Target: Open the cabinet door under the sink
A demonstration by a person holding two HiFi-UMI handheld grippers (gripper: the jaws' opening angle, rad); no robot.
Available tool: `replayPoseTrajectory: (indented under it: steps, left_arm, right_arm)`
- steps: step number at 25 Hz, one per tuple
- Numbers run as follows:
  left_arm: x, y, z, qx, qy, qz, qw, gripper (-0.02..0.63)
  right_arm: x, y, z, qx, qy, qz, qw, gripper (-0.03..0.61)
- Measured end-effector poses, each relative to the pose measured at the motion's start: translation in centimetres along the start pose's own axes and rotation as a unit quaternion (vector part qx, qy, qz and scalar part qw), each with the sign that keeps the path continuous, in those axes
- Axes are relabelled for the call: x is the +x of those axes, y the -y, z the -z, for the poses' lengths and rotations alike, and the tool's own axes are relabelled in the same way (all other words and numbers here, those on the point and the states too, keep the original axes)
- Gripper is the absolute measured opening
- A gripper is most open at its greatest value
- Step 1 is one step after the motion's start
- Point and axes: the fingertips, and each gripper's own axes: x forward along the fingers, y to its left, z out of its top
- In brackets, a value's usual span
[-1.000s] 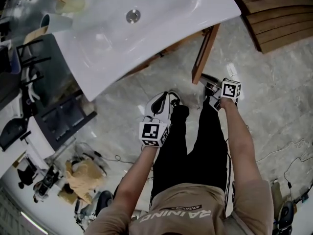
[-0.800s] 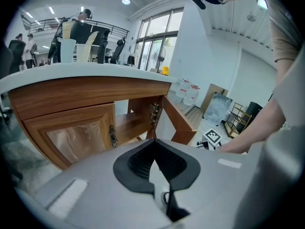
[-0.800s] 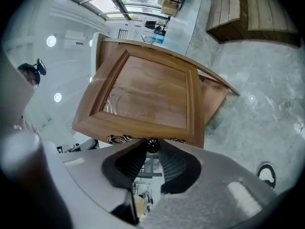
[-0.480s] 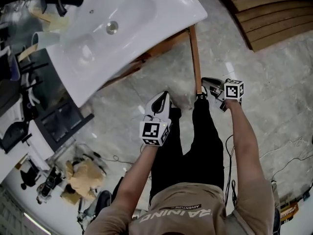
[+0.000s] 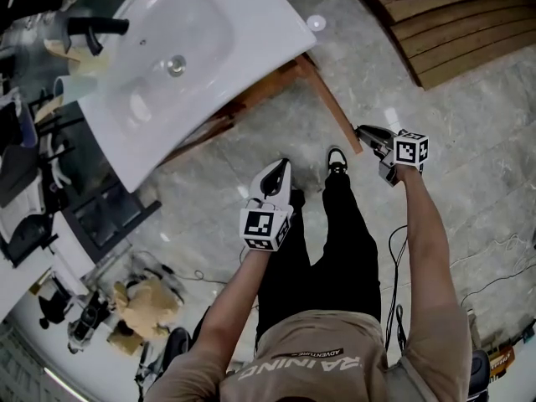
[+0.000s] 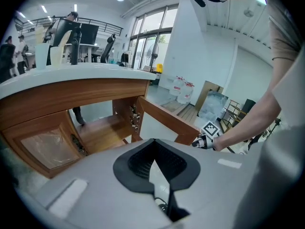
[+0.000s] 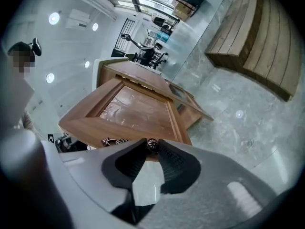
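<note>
Brown wooden panelled cabinet door (image 7: 133, 104): stands wide open below white ceramic sink (image 5: 243, 23). Right claw (image 7: 151, 147) clenched on its small round dark metal knob (image 7: 152, 143). Left claw (image 6: 153, 142) clenched (nothing inside), well apart.

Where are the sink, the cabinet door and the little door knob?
sink (image 5: 266, 25): head view, on the flat white rim beside the bowl.
cabinet door (image 7: 136, 109): right gripper view, on the middle of its glossy wooden panel.
door knob (image 7: 152, 144): right gripper view, on its round dark head.
</note>
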Motion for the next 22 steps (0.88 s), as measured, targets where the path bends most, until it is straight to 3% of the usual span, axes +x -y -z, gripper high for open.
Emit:
replayPoseTrajectory:
  steps: [8,12,16,22]
  left_arm:
    - [0.0,1.7,-1.5,0.007,0.004,0.004,1.0,0.018]
    - [-1.0,3.0,-2.6,0.011,0.002,0.006,0.9999,0.018]
    - [-2.2,4.7,-5.2,0.019,0.012,0.014,0.9996,0.018]
    - [-4.8,6.1,-8.5,0.018,0.004,0.025,0.9995,0.018]
  right_arm:
    - [-1.8,-0.8,2.5,-0.064,-0.104,0.016,0.992,0.071]
    - [-4.7,-2.9,2.6,-0.085,-0.098,0.041,0.991,0.002]
    - [-7.7,-7.4,0.3,-0.133,-0.083,0.055,0.986,0.002]
    - [-9.2,-16.7,-2.5,-0.207,-0.087,0.037,0.974,0.002]
